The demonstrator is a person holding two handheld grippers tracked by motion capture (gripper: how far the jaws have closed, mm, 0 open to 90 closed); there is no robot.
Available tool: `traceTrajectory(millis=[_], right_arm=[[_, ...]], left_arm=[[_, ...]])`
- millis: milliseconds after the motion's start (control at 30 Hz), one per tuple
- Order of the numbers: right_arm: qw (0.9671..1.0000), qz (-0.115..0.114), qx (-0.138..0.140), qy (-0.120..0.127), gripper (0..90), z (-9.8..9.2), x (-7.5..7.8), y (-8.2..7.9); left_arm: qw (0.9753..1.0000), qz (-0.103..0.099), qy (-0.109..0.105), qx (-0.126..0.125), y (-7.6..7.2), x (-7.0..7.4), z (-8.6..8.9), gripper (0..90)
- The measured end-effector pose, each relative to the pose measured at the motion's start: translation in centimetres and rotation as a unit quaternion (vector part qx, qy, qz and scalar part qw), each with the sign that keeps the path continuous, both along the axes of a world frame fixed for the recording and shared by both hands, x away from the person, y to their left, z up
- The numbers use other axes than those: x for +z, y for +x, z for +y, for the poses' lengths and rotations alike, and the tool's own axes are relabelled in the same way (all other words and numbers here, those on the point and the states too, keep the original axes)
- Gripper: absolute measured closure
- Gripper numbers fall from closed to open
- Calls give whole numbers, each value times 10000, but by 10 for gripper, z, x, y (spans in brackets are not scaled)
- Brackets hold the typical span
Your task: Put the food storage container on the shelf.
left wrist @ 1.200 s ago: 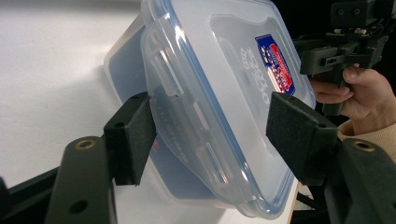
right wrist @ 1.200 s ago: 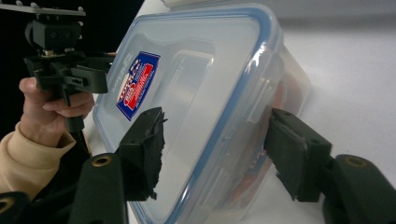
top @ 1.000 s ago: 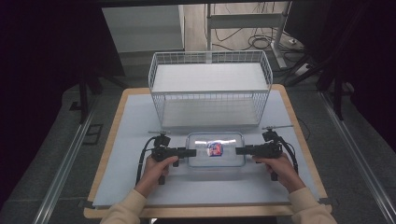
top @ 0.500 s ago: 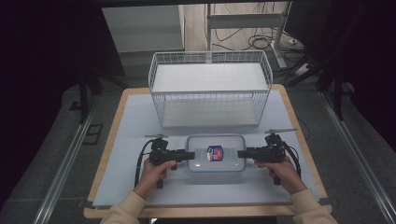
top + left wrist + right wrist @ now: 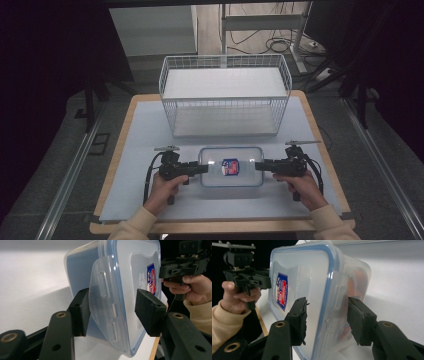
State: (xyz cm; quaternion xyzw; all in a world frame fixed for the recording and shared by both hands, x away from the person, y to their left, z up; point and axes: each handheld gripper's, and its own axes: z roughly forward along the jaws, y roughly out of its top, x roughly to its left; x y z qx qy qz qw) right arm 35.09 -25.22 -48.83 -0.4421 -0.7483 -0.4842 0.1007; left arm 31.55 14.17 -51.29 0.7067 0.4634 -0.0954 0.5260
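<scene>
Dark floor and cable clutter ring your pale blue-grey mat on the wooden table [image 5: 320,130]. From the high view, the clear rectangular plastic box with its blue-rimmed snap lid [image 5: 231,166] lies flat at the mat's six o'clock, and the white wire basket [image 5: 225,95] stands apart at twelve. Your left gripper [image 5: 202,169] meets the box's nine o'clock end, your right gripper [image 5: 260,165] its three o'clock end.

Left gripper view: the jaws stand apart, straddling the translucent hinged latch flap [image 5: 105,305], pads not yet pressing.

Right gripper view: the jaws are likewise spread either side of the opposite latch and lid rim [image 5: 337,297]; something reddish shows inside.

Expect stiff, smooth plastic, probably light and apt to slip. Take hold at the end latches or under the rim, squeezing evenly from both ends.
</scene>
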Motion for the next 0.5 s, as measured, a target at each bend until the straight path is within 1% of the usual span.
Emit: traceTrajectory(millis=[233,267,300,500], right_arm=[[9999,84,-88,62,532,-1,2,-4],[9999,80,-94,58,532,-1,2,-5],[9999,89,-95,56,532,-1,3,-6],[9999,13,-79,76,531,0,7,-8]], left_arm=[[9999,-51,54,104,-7,5,-3,486],[9998,-97,116,86,-9,6,-3,487],[9998,-107,126,92,-9,7,-3,488],[9997,-182,82,121,-12,13,-2,491]])
